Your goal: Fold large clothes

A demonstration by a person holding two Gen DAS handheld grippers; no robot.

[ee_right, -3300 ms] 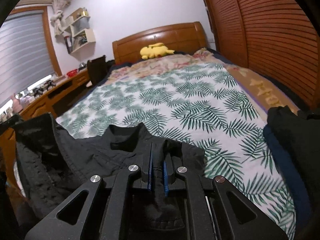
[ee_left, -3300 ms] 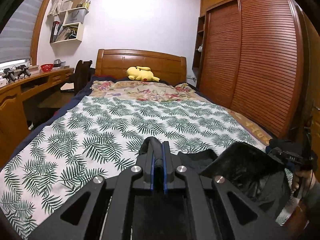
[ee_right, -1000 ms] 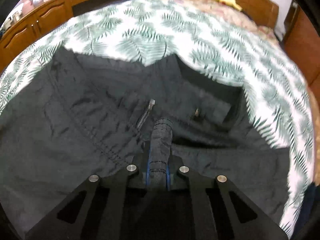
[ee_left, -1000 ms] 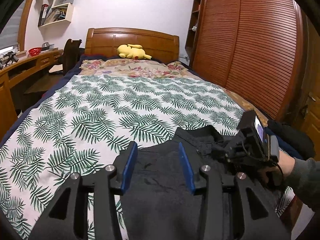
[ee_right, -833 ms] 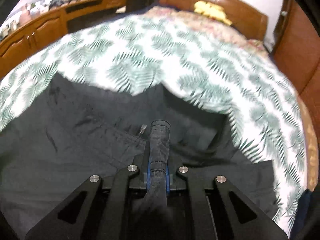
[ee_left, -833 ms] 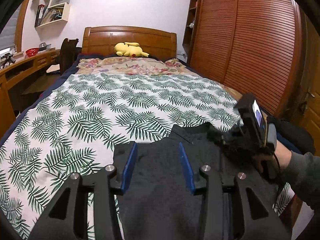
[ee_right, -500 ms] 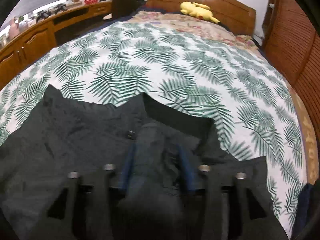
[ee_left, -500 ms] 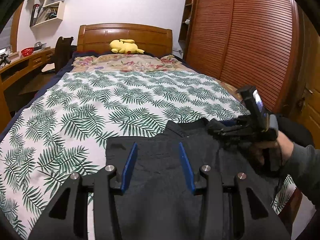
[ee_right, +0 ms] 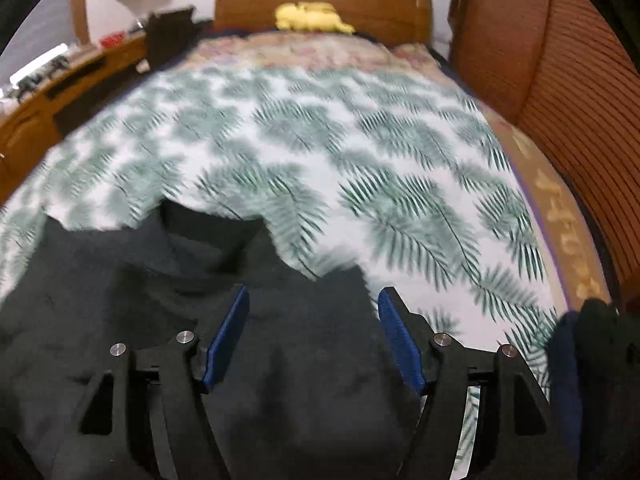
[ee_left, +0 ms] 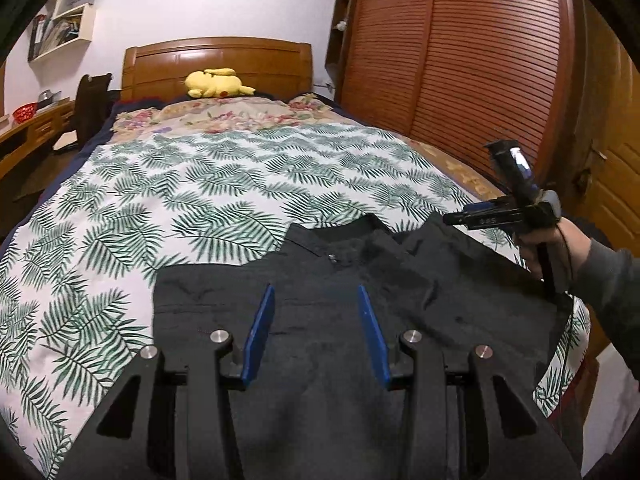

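Observation:
A large black garment (ee_left: 360, 276) lies spread flat at the near end of the bed, collar toward the headboard. My left gripper (ee_left: 316, 292) hovers over its middle, open, with nothing pinched between the blue pads. In the left wrist view a hand holds my right gripper (ee_left: 452, 219) in the air at the right, above the garment's right shoulder. In the right wrist view the black garment (ee_right: 120, 300) fills the lower left, and the right gripper (ee_right: 314, 294) is above it, jaws opening, with no cloth between them.
The bed carries a leaf-print cover (ee_left: 224, 184) and a yellow plush toy (ee_left: 218, 83) by the wooden headboard (ee_left: 216, 60). A slatted wardrobe (ee_left: 472, 60) runs along the right side, a desk (ee_left: 24, 128) along the left. Dark clothes are piled (ee_right: 592, 344) at the bed's near right corner.
The right gripper let go of the fold of black cloth it pinched, opened, and lifted away to the right. The left gripper stayed open and drifted slightly over the garment.

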